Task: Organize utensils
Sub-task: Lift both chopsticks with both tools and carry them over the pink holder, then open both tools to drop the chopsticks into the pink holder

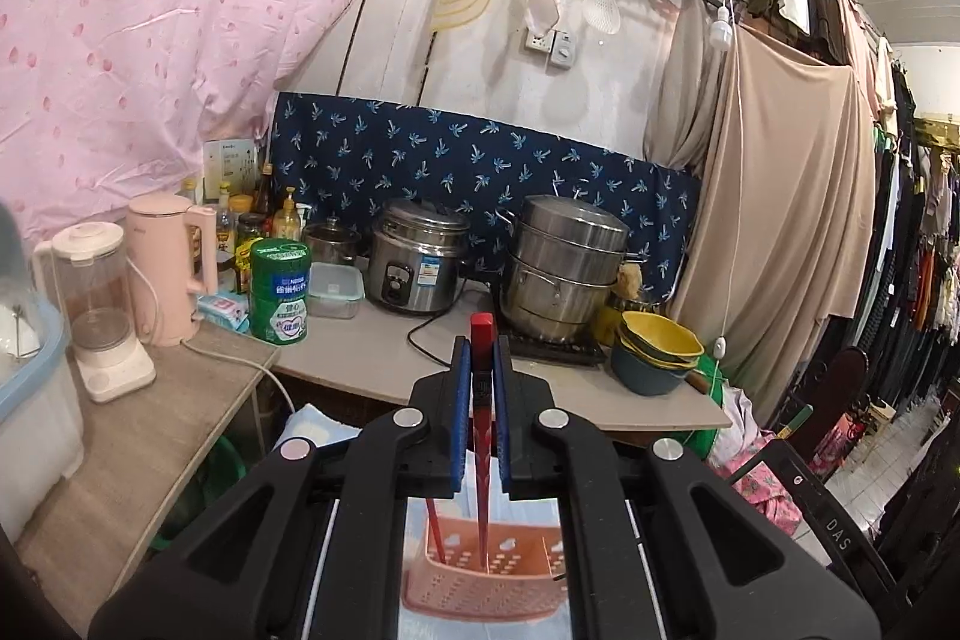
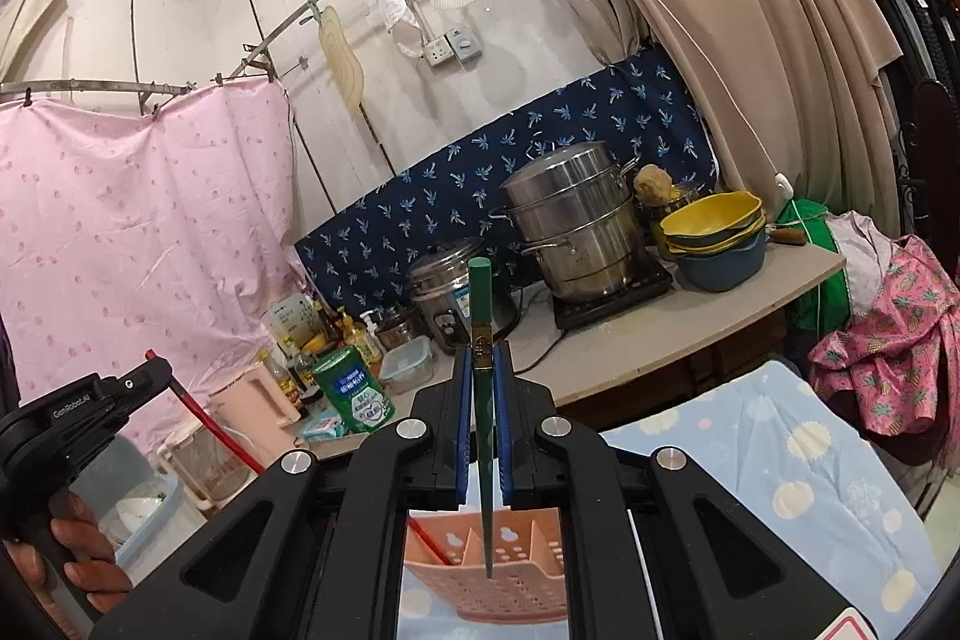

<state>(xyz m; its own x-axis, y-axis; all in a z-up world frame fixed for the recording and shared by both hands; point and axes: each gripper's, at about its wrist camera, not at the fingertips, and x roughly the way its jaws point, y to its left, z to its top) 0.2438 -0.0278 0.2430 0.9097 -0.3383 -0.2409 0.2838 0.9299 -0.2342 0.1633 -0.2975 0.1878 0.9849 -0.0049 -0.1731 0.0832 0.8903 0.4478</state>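
Note:
My left gripper is shut on a red chopstick that points down, its tip inside a pink perforated basket. Another red chopstick leans in the basket's left compartment. My right gripper is shut on a green chopstick, its tip hanging just above the same pink basket. In the right wrist view the left gripper shows at the left with its red chopstick slanting toward the basket.
The basket sits on a light blue spotted cloth. Behind is a counter with a rice cooker, steamer pot, stacked bowls, green tin, pink kettle and blender.

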